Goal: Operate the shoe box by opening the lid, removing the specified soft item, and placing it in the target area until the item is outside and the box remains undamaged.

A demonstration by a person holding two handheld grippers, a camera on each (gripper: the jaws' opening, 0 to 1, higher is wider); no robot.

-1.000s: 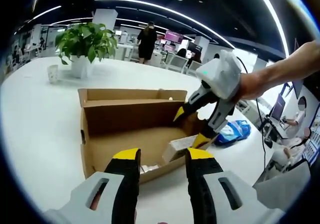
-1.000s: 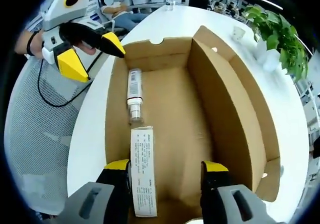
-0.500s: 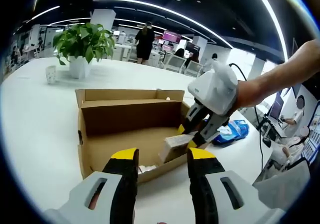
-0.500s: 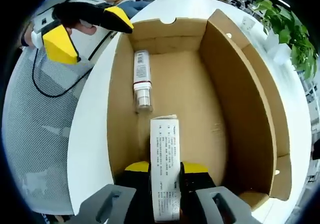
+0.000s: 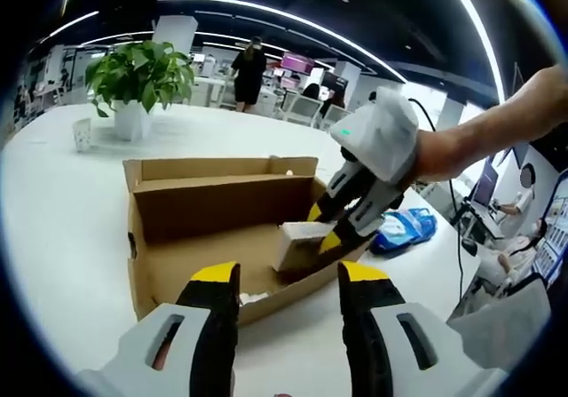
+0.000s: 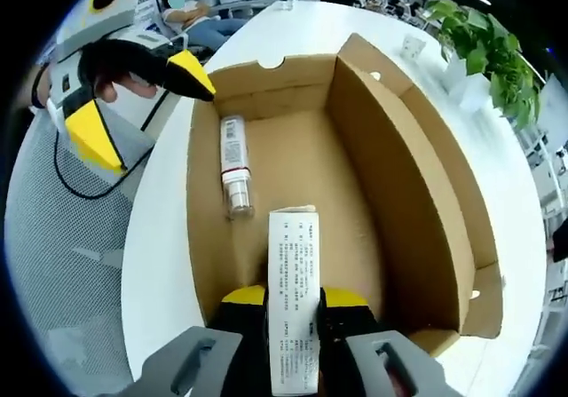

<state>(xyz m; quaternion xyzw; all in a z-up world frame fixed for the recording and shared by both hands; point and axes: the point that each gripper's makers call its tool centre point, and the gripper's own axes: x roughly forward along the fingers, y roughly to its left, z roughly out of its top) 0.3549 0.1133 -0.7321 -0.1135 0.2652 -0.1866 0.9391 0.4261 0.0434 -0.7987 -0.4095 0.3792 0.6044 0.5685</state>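
An open brown cardboard shoe box (image 5: 213,210) lies on the white table, its lid flap standing along the far side. My right gripper (image 6: 295,297) is shut on a long white printed carton (image 6: 293,273), held over the box floor. In the left gripper view that same right gripper (image 5: 330,228) tilts the carton (image 5: 293,242) up near the box's right end. A small white tube with a clear cap (image 6: 232,164) lies inside against the box wall (image 6: 390,175). My left gripper (image 5: 288,277) is open in front of the box and holds nothing; it also shows as the left gripper (image 6: 133,91) beyond the box.
A potted green plant (image 5: 142,73) and a small white cup (image 5: 82,135) stand at the back of the table. A blue bag (image 5: 404,226) lies right of the box. A person in mesh fabric (image 6: 53,264) is at the table edge. Office desks and people fill the background.
My right gripper went from open over the carton to shut on it, and has raised it off the box floor. The left gripper stayed open.
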